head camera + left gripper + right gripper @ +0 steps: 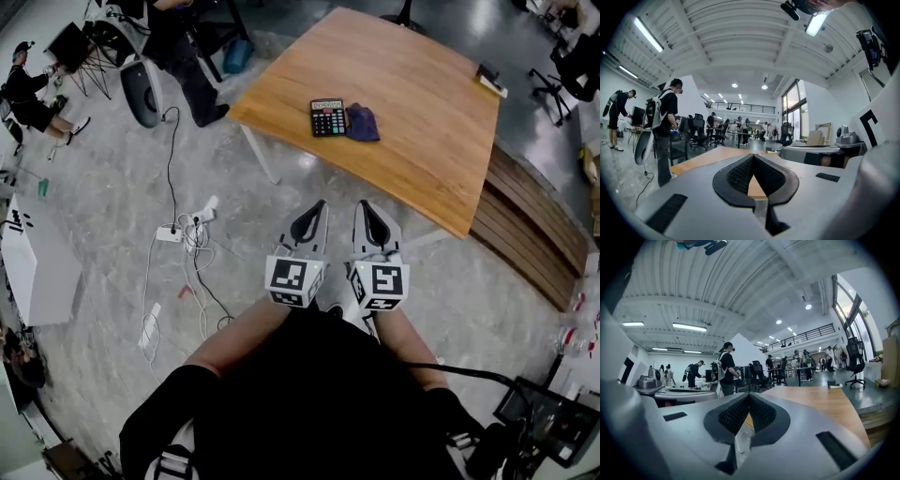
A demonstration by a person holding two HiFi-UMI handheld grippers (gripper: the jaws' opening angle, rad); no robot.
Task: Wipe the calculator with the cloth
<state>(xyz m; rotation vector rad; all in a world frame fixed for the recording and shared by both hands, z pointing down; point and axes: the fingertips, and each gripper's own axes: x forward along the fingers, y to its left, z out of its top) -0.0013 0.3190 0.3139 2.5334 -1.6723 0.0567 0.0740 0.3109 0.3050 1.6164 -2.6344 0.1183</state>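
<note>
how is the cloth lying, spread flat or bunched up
Bunched up: the cloth sits as a crumpled dark heap on the table, beside the calculator.

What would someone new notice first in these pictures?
The left tongs and right tongs, both shut and empty, sit side by side low in the middle of the head view, short of the table. Beyond them a wooden table carries a calculator with a dark cloth right beside it, near its front-left edge. A power strip and tangled cables lie on the floor to the left.
</note>
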